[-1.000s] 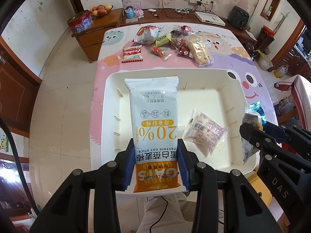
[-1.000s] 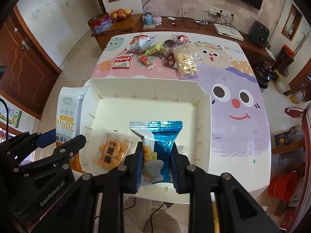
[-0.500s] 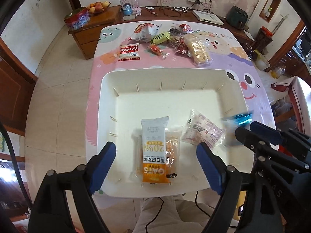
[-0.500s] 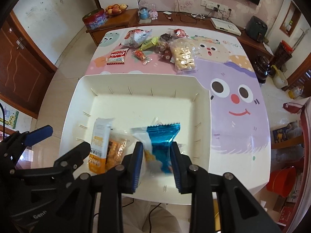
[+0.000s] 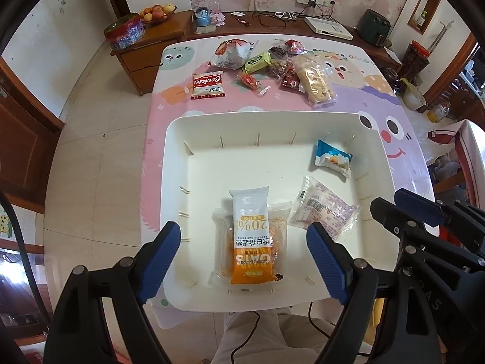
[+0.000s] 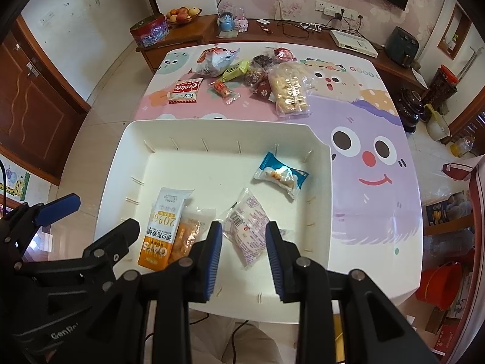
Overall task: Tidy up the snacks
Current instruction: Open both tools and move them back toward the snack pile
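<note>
Both packets [image 5: 250,233] [image 5: 332,158] now lie dropped in the tray [image 5: 169,182]

I note a plain cream-white plastic tray [image 5: 169,163] holding a white-and-orange oat bar wrapper [image 5: 251,236] and a blue-and-white foil snack packet [image 5: 332,161]. The tablecloth [image 6: 363,200] under it is pink and lilac, printed with cartoon faces. My gripper pads [image 5: 162,256] are blue and ribbed on black frames.

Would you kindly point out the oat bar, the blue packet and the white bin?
oat bar [image 5: 251,236]: left wrist view, middle of the wrapper.
blue packet [image 6: 280,176]: right wrist view, middle of the wrapper.
white bin [image 5: 263,116]: left wrist view, far rim.
</note>
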Motion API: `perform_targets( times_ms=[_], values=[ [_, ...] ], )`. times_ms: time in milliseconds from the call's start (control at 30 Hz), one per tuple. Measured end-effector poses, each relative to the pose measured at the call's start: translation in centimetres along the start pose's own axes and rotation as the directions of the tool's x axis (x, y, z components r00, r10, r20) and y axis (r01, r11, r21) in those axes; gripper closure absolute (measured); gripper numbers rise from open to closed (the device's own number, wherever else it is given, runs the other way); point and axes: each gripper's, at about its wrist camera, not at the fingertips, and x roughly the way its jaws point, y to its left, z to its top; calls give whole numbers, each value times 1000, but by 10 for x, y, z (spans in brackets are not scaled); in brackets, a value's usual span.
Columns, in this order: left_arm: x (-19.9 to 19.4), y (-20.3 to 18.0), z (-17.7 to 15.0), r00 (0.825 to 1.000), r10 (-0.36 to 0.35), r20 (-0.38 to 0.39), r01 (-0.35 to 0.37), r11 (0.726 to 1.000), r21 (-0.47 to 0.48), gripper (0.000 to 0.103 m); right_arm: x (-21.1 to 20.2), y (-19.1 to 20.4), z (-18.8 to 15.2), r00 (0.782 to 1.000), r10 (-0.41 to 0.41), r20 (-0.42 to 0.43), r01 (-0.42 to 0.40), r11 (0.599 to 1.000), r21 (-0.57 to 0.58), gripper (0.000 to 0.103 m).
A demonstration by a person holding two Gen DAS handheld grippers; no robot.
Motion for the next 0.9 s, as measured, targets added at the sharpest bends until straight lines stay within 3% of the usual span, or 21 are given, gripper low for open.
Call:
perform_targets(
  times_ms=[533, 900],
  values=[
    [6, 1, 17, 1000, 26, -2, -26, 1000, 14, 19, 4, -3, 15, 1000, 5, 11, -5, 1000, 16, 73],
    [18, 4, 60, 1000, -4, -10, 4, 1000, 10, 19, 13, -20, 43, 1000, 10, 27, -11, 998, 56, 73]
  ],
)
